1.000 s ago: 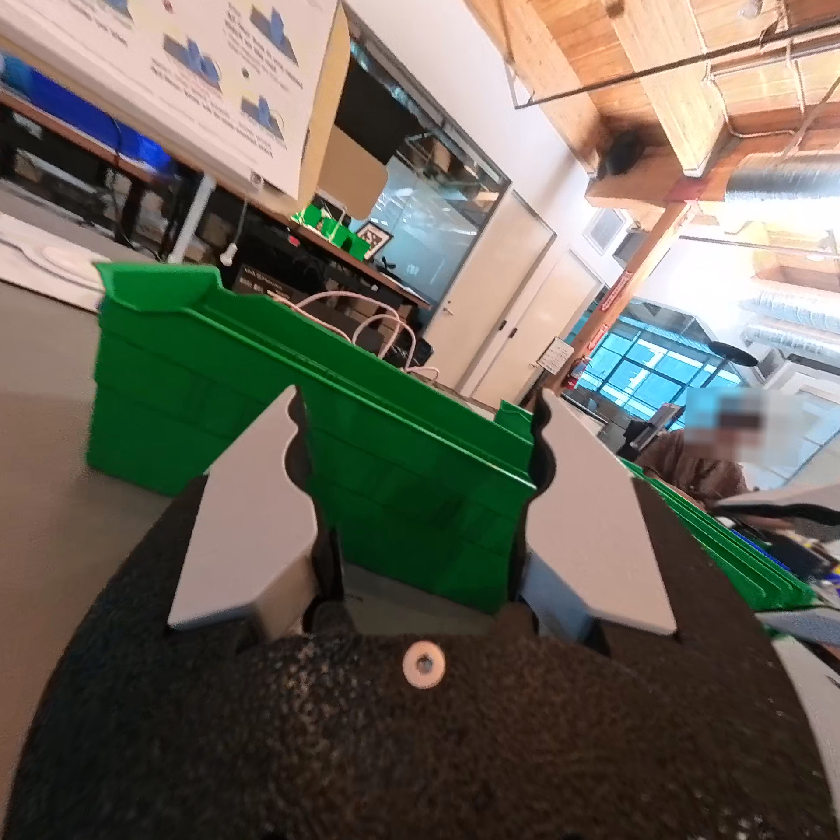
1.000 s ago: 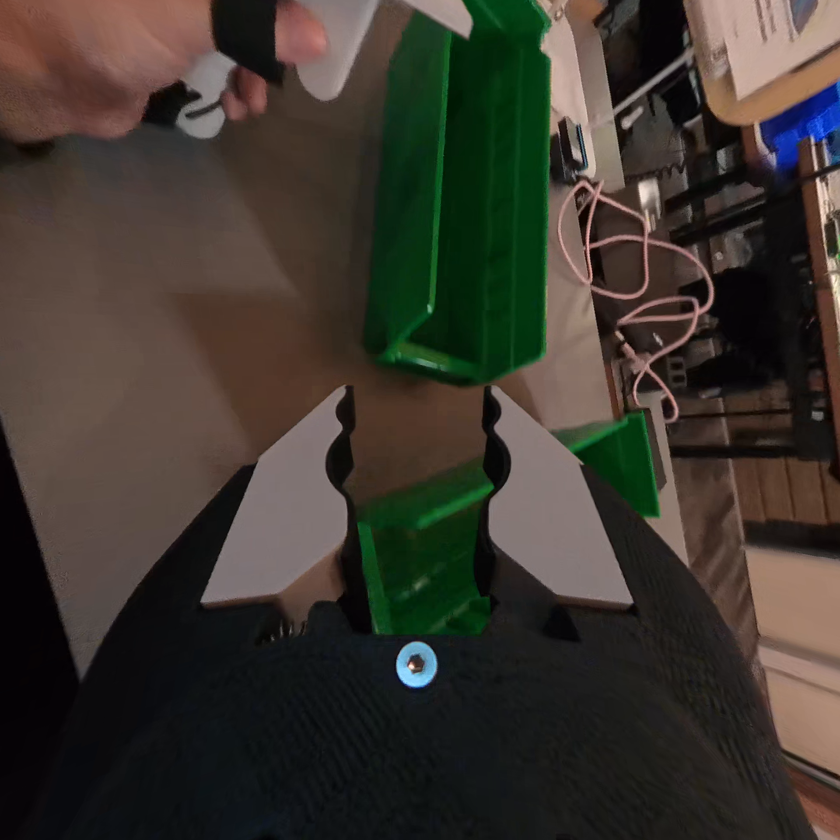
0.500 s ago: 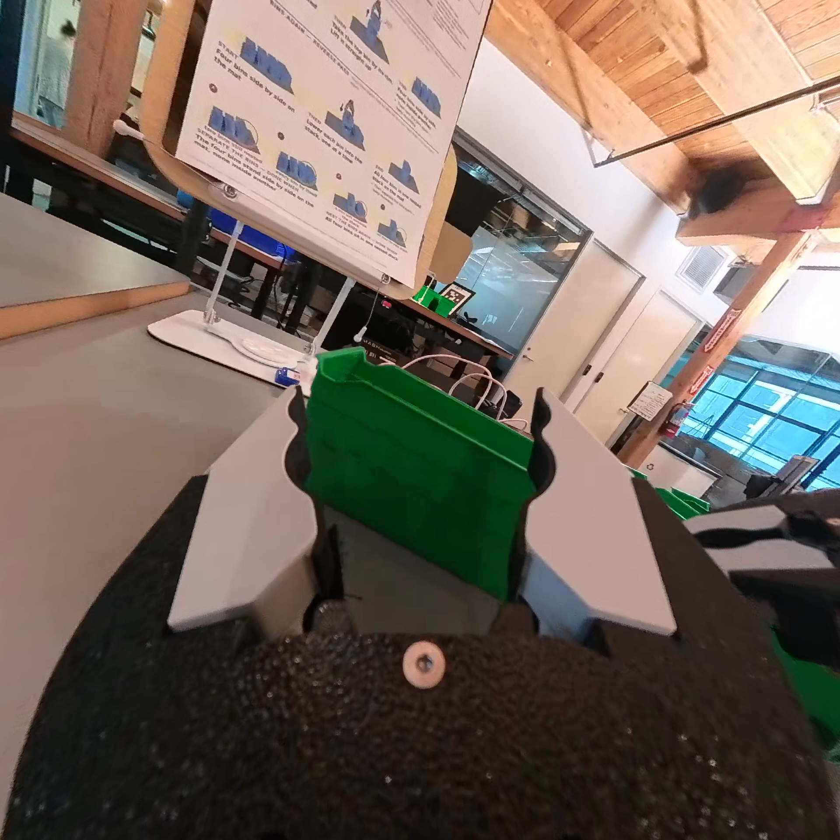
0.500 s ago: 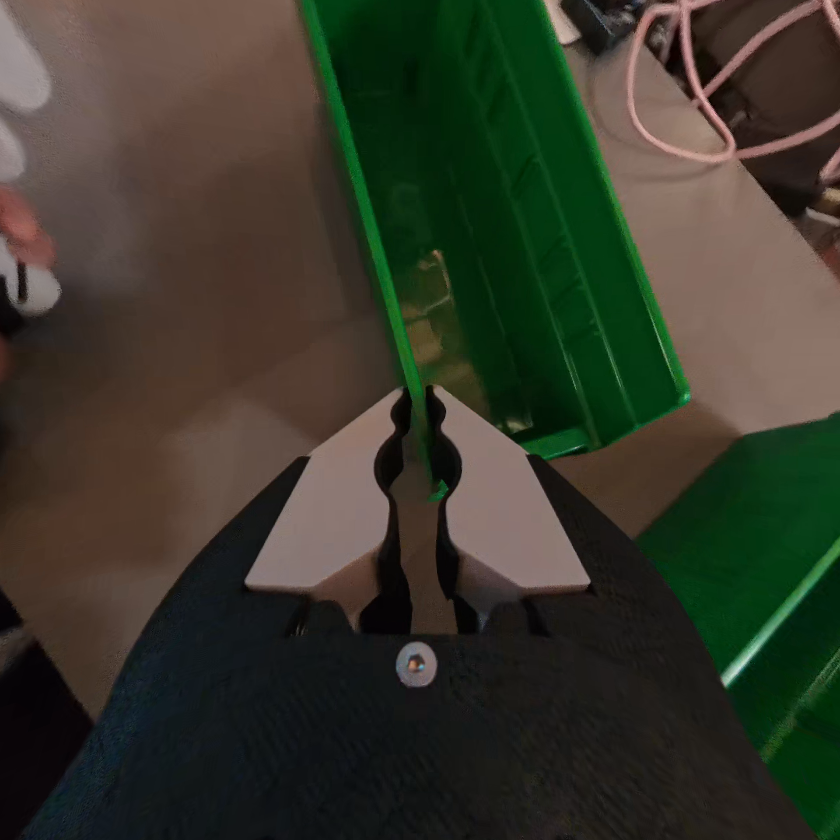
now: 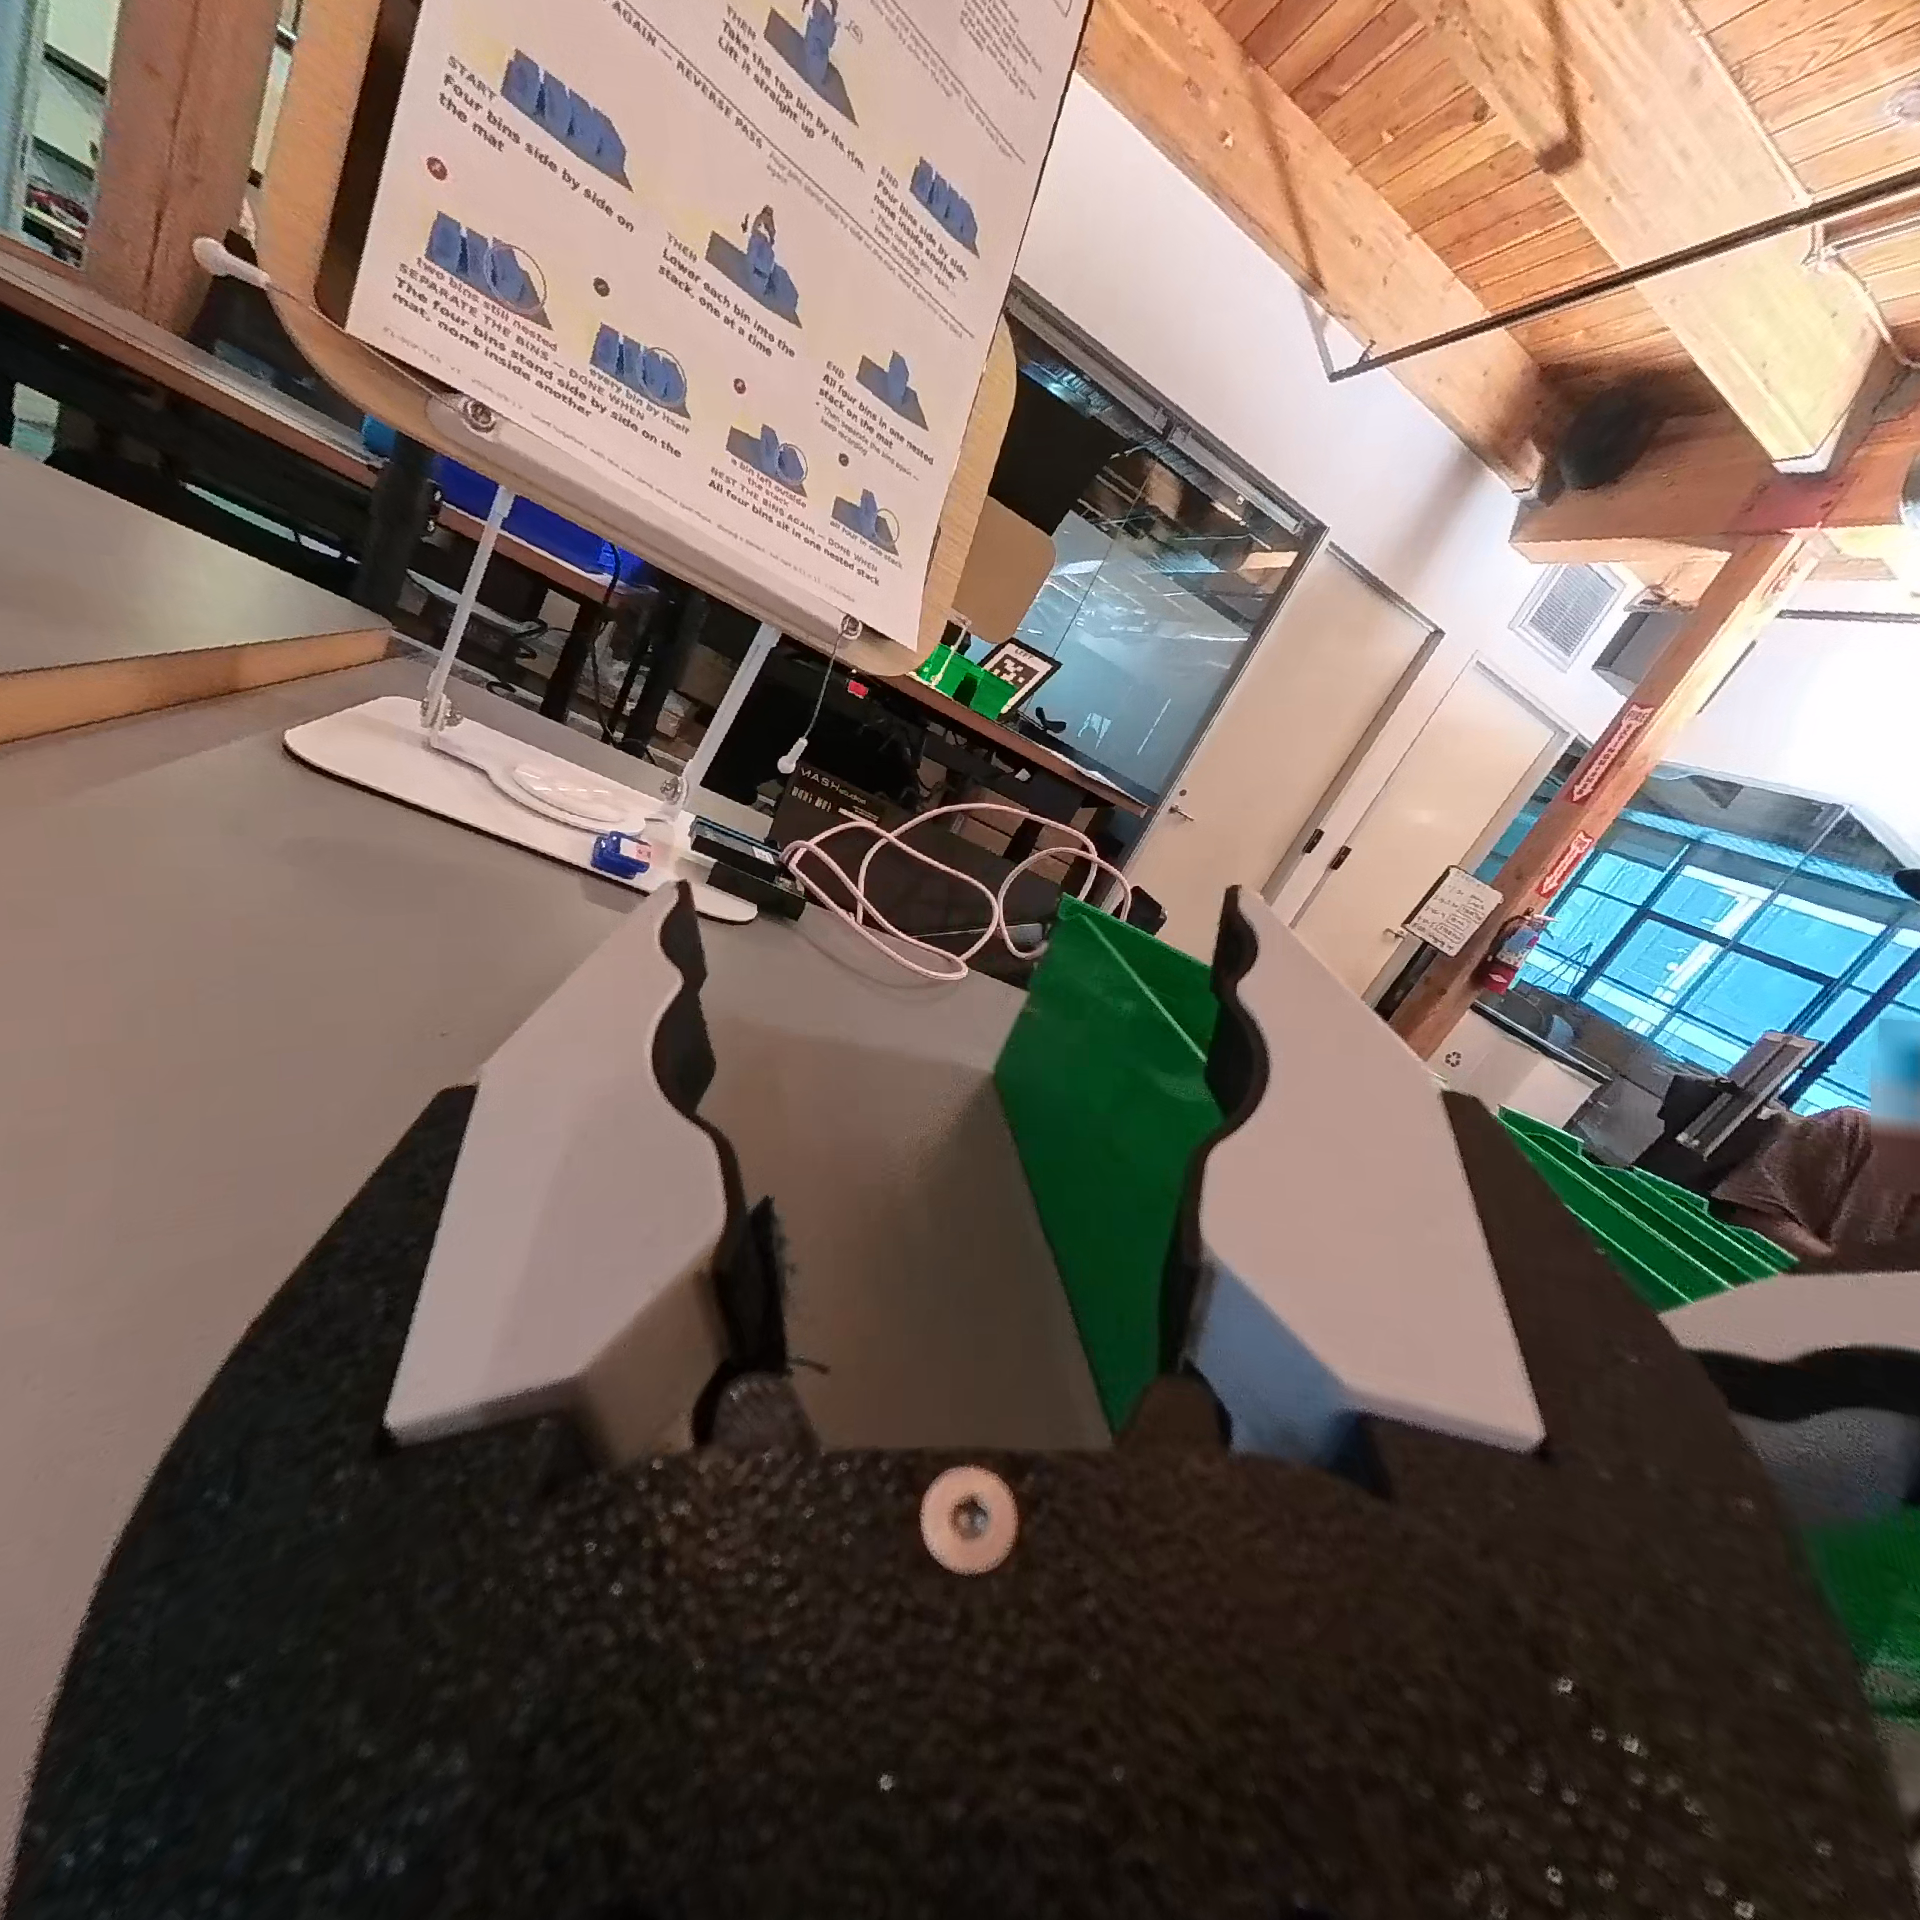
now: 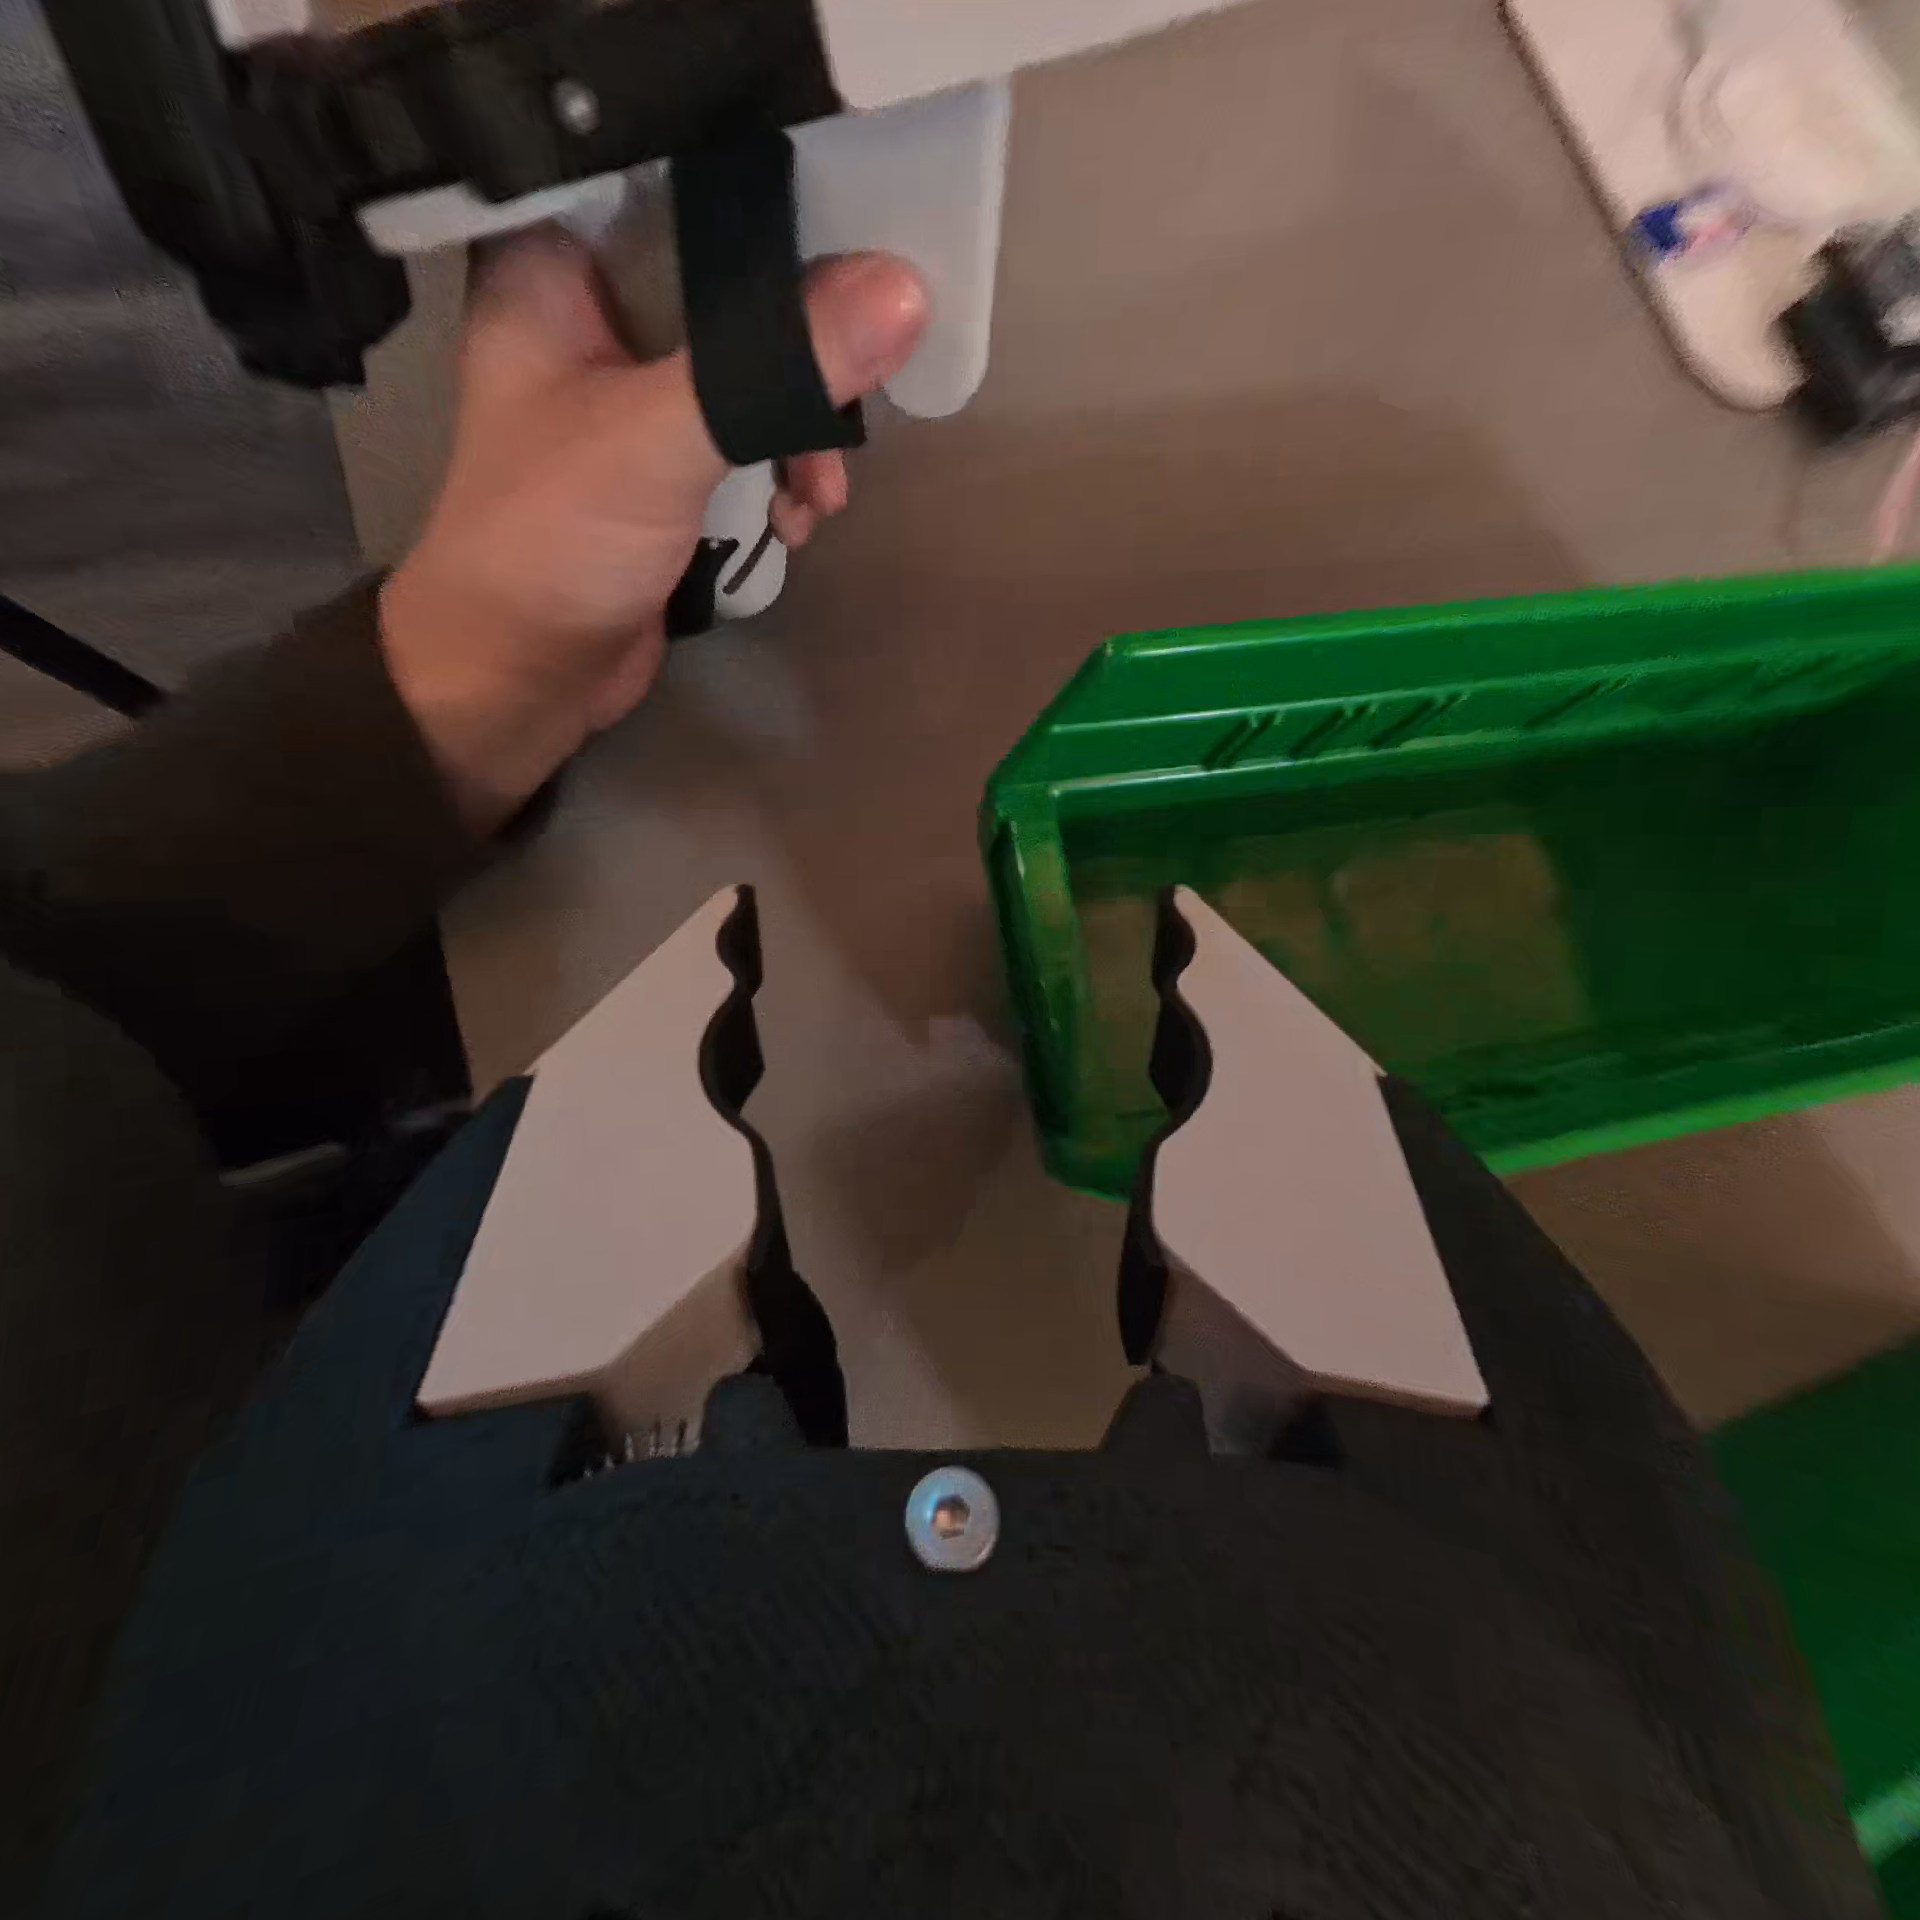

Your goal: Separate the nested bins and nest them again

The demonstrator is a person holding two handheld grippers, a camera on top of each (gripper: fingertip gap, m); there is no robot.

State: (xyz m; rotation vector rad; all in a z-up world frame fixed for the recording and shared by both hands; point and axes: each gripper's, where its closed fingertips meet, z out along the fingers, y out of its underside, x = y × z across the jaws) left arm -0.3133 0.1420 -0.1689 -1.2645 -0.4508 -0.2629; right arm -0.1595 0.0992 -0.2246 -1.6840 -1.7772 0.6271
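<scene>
Green bin (image 6: pixel 1455 914) lies on the grey table (image 6: pixel 1195 468), out at 2 o'clock from the right claw (image 6: pixel 956 904). That claw is spread wide with nothing in it, and its right finger (image 6: pixel 1278 1164) covers the bin's near end. The left claw (image 5: pixel 956 914) is spread wide too, with a bin (image 5: pixel 1112 1122) at 3 o'clock against its right finger. A hand (image 6: pixel 582 540) holds the left claw's handle at 11 o'clock.

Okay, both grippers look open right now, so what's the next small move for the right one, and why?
Probably shift the right gripper slightly right and close on the near end wall of the green bin. Its jaws are open, one fingertip already overlaps that wall, and the bin lies alone on the table.
</scene>
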